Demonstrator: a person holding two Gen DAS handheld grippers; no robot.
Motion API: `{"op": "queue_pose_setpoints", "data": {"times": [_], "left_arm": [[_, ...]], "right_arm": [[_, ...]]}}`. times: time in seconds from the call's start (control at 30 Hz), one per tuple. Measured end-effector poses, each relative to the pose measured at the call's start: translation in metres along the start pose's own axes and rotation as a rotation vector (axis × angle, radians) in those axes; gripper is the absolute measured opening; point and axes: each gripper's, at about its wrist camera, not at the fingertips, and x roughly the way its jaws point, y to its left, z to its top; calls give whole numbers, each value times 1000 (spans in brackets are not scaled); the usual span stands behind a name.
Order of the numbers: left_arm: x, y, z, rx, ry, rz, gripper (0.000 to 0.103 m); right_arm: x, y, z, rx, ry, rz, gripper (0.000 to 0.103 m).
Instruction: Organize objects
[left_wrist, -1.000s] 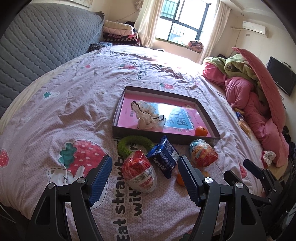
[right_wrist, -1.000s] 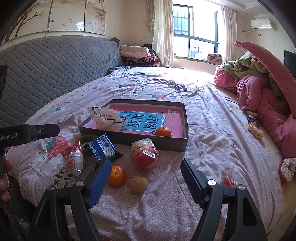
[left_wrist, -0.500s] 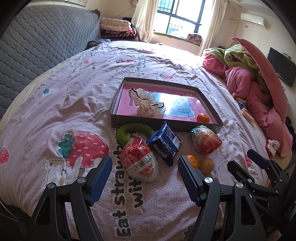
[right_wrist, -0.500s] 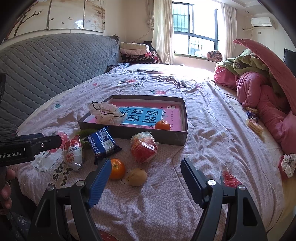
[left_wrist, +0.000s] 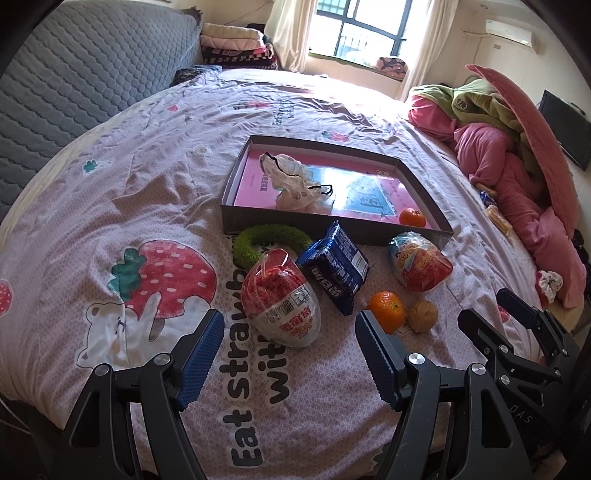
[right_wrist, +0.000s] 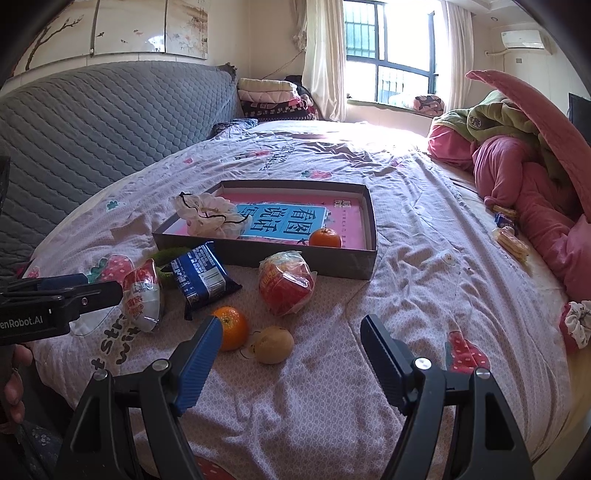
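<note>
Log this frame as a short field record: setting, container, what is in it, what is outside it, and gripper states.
setting: bed with strawberry-print sheet
container: shallow box, open top
in box: white drawstring bag; small orange
outside box: green ring; red-and-white egg pack; blue packet; red snack bag; orange; brown fruit
left gripper: open, holding nothing
right gripper: open, holding nothing

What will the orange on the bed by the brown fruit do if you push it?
The orange looks round and smooth, so it would probably roll. It lies on the soft, wrinkled bedsheet, which may slow it soon. The brown fruit sits right beside it and might get bumped.
</note>
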Motion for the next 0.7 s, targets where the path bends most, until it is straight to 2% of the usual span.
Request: {"op": "queue_pose_setpoints", "data": {"times": [0.7], "left_arm": [[22, 2, -7, -7, 43, -7, 75]], "right_arm": [[15, 0, -5, 0, 16, 21, 77]]}}
